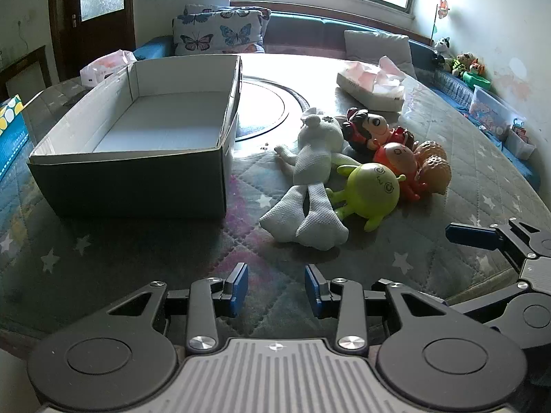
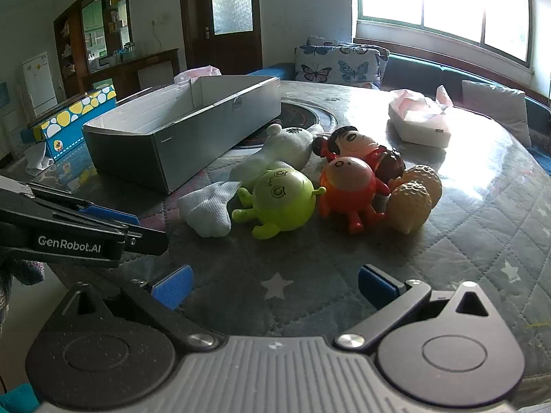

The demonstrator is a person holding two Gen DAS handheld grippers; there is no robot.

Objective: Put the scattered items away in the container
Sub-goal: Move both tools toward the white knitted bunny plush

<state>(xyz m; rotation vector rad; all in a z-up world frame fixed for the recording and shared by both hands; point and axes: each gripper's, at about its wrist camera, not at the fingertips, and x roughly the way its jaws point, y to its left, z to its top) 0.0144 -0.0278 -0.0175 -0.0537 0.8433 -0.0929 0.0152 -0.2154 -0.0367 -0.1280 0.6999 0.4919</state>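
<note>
Toys in one heap on quilted table, ahead of both grippers. Left to right: box [image 1: 137, 130], empty; white plush [image 1: 310, 179]; green figure [image 1: 370, 191]; orange figure [image 1: 396, 158]. Left gripper [image 1: 276, 290] released, nothing between pads. Right gripper [image 2: 275, 290] spread wide, unloaded, short of heap.

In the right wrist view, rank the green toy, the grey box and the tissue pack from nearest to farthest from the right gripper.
From the right gripper:
1. Green toy, just ahead, slightly left.
2. Grey box, behind it, to the left.
3. Tissue pack, far right, near the window side.
</note>
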